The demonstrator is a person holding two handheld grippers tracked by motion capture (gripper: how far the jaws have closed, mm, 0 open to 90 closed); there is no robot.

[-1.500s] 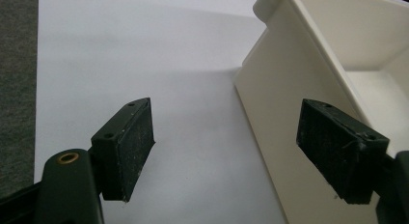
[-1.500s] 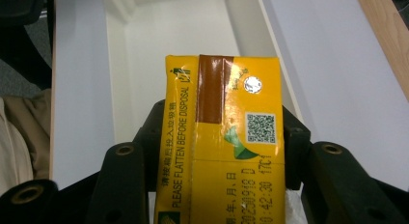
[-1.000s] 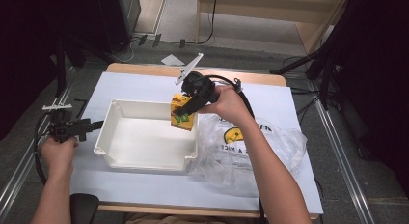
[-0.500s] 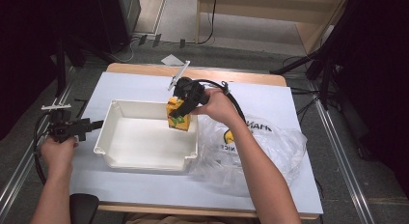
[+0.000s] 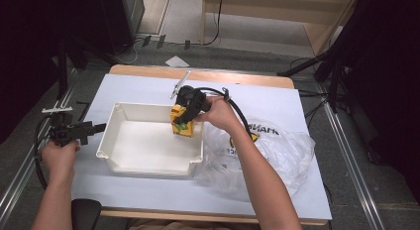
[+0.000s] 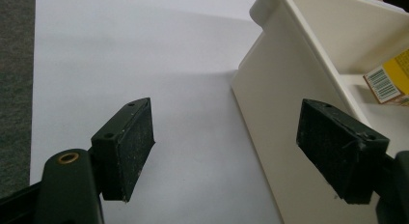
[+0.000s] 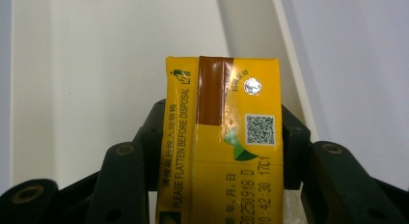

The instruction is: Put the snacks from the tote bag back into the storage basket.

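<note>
My right gripper (image 5: 182, 116) is clenched on a yellow drink carton (image 5: 182, 122), the two black pads (image 7: 154, 137) pressing its narrow sides. In the right gripper view the carton (image 7: 223, 137) stands up between the jaws with its brown strip, silver dot and square code facing the camera, and the white floor of the tub lies beyond it. From the high view I hold the carton over the far right corner of the white plastic tub (image 5: 119, 163), its lower end inside the rim and close to the right wall; whether it touches the floor of the tub I cannot tell. My right hand (image 5: 218, 113) sits just past that wall, above a crumpled clear plastic bag (image 5: 277, 150) lying on the white table cover (image 5: 307, 111).

My left gripper (image 5: 74, 131) is released, jaws wide apart with nothing between them, resting just outside the tub's left wall (image 6: 289, 89). In the left gripper view a corner of the carton (image 6: 390, 77) shows inside the tub
</note>
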